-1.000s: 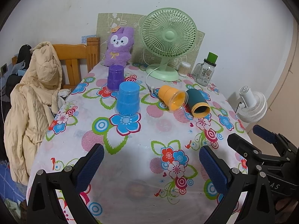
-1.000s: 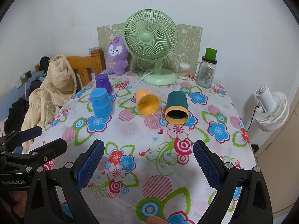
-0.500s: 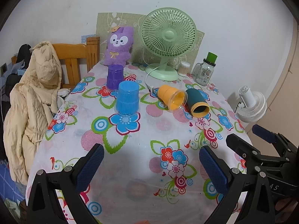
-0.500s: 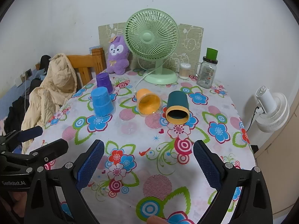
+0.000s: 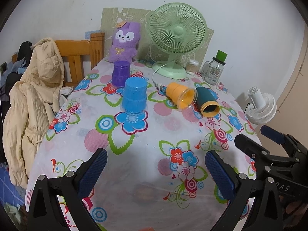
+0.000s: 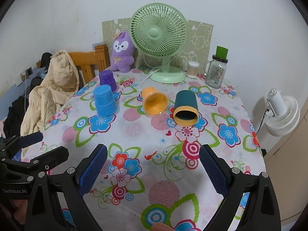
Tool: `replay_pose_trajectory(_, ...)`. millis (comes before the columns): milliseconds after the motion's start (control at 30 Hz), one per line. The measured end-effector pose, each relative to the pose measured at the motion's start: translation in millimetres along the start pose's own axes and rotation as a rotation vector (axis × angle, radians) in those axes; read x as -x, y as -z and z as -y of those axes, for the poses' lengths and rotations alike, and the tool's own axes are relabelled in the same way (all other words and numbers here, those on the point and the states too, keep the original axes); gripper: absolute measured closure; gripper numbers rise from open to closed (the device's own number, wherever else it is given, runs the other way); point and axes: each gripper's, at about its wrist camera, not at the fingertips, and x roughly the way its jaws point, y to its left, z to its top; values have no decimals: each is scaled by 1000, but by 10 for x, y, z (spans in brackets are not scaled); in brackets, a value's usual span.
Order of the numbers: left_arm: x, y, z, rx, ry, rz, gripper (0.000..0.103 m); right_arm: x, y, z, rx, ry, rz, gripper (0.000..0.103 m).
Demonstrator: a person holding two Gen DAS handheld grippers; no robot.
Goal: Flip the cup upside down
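Note:
An orange cup (image 6: 154,102) and a dark teal cup (image 6: 185,110) lie on their sides mid-table, mouths toward me; they also show in the left wrist view, orange (image 5: 180,96) and teal (image 5: 207,102). A blue cup (image 6: 105,101) and a purple cup (image 6: 107,80) stand upside down to the left. My right gripper (image 6: 153,170) is open and empty over the near table, well short of the cups. My left gripper (image 5: 156,171) is open and empty near the front edge; the right gripper (image 5: 269,150) shows beside it.
A green desk fan (image 6: 160,44), a purple plush toy (image 6: 121,53), a glass jar with green lid (image 6: 216,71) and a cotton swab pot (image 6: 193,69) stand at the back. A wooden chair with a beige coat (image 6: 55,90) is at left, a white fan (image 6: 281,113) right.
Both grippers have shifted very slightly; the cups have not moved.

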Motion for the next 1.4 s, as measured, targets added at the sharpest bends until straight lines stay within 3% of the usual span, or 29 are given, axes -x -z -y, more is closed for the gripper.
replay_pose_trajectory(400,-283,-6,-300,-9,-15,-52,0,-426,-227,-265,66,-38,-69,6)
replay_pose_trajectory(967,-846,-397,-848,-34,-35,-121,0,-1280,-850,-820,169,-127,-149,6)
replay_pose_trajectory(1300,-973,-558,-999,-25,-33,-124,0,-1809,-1285,-1213,297,-255,-241,6)
replay_pose_trajectory(1400,-992,-549,-1036,-14,-40,-134,0,-2006,-1371,-1320,348,-203,-274,7)
